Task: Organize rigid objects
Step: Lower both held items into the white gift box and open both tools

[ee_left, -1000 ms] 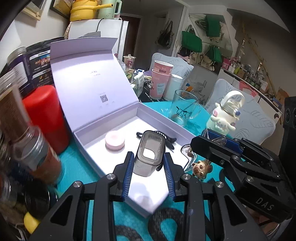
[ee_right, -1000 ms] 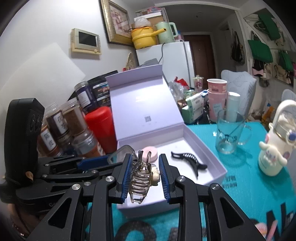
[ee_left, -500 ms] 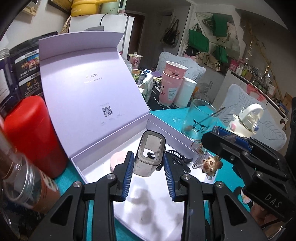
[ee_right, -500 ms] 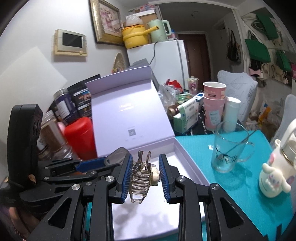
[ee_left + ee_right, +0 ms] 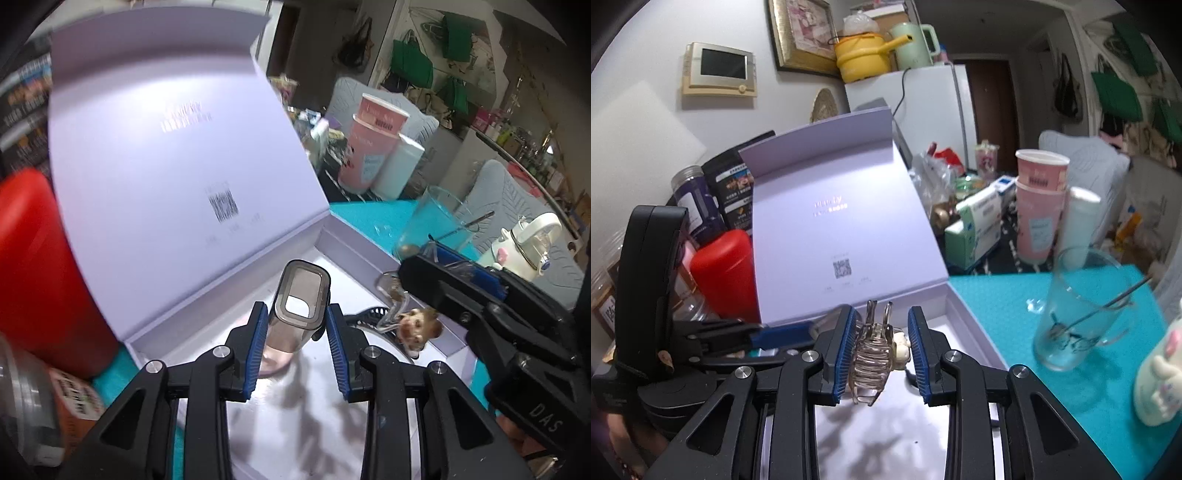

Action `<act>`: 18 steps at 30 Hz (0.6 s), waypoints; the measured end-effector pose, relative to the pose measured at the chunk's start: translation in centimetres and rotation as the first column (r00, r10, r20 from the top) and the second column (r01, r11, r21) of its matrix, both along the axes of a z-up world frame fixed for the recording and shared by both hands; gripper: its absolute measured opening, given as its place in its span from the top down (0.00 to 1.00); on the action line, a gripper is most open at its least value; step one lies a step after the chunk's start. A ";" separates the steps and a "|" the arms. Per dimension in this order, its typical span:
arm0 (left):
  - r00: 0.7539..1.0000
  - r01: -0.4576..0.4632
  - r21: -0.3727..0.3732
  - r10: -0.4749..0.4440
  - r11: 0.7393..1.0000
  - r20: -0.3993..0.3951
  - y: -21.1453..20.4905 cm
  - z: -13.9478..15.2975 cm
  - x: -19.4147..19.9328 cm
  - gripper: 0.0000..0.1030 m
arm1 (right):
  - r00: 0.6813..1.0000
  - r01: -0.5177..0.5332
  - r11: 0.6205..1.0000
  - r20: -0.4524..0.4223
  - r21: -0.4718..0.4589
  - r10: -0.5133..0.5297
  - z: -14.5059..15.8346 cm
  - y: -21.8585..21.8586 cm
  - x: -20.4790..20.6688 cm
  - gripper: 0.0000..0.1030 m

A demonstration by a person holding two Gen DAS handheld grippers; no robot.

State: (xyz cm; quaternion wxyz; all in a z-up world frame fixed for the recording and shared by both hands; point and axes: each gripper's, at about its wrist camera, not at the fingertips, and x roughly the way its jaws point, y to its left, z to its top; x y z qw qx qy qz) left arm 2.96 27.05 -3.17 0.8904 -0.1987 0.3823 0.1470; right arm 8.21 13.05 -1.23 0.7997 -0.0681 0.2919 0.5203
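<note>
left wrist: close, angled down into open box (image 5: 332, 236) | right wrist: same box (image 5: 960, 314), shallower tilt

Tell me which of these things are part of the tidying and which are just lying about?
Part of the job:
- box
- grey case in left gripper
- clear clip in right gripper
- black clip in the box

Just lying about:
- glass
- pink cups
- red canister
- white bottle

Left gripper (image 5: 295, 345), right gripper (image 5: 881, 349): both clamped.
</note>
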 end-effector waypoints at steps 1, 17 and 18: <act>1.000 -0.004 -0.001 0.004 1.000 -0.009 0.1 -0.3 0.1 0.69 | 1.000 0.000 1.000 -0.008 -0.008 0.000 -0.4 0.2 0.1 0.72; 0.999 -0.025 0.057 0.027 0.998 -0.038 -0.3 -1.4 1.0 0.69 | 0.996 0.045 0.993 -0.073 -0.107 -0.053 -3.8 0.4 2.2 0.71; 0.999 -0.018 0.067 0.021 0.998 -0.048 -0.4 -1.4 1.2 0.68 | 0.996 0.047 0.993 -0.072 -0.113 -0.055 -3.8 0.4 2.3 0.71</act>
